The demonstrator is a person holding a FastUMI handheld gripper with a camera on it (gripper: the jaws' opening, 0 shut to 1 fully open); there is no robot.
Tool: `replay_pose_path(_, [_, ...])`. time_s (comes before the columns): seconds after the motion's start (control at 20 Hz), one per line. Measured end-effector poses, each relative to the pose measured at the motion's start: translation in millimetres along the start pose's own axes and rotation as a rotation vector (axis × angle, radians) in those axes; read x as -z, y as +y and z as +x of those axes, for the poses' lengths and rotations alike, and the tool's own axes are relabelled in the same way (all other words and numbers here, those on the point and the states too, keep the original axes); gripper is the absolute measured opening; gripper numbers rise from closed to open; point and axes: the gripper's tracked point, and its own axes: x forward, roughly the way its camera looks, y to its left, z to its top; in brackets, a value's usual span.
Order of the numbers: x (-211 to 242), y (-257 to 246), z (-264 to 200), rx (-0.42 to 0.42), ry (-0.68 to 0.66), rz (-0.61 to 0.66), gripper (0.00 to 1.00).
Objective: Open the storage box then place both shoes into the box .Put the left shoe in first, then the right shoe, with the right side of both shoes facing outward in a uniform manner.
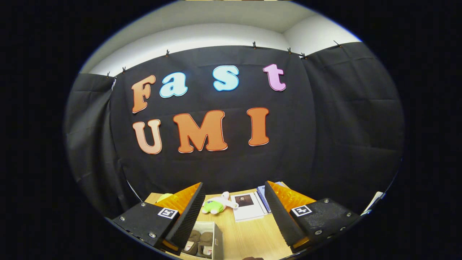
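Hovering high over the counter, the claw is gaping wide, gripping nothing. Storage box is sitting open at 7 o'clock below the fingers with 2 shoes already inside; task is looking nearly done, orientation unclear.

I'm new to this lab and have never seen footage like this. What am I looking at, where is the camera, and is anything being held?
This is a handheld two-finger gripper that a person carries; there is no robot arm. The camera rides on it and looks forward along its two fingers, which rise from the bottom of the gripper view. They stand wide apart with nothing between them, so nothing is held.

Beyond them is a wooden table before a black cloth wall. On it: an open-topped box with a pair of brown shoes inside, by the left finger; a green and white plush toy; and some booklets further back.
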Motion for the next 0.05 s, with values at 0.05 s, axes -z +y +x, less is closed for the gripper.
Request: replay_pose_path(0.05, [-0.2,-2.8,0.6,0.007,0.000,-0.004,0.98])
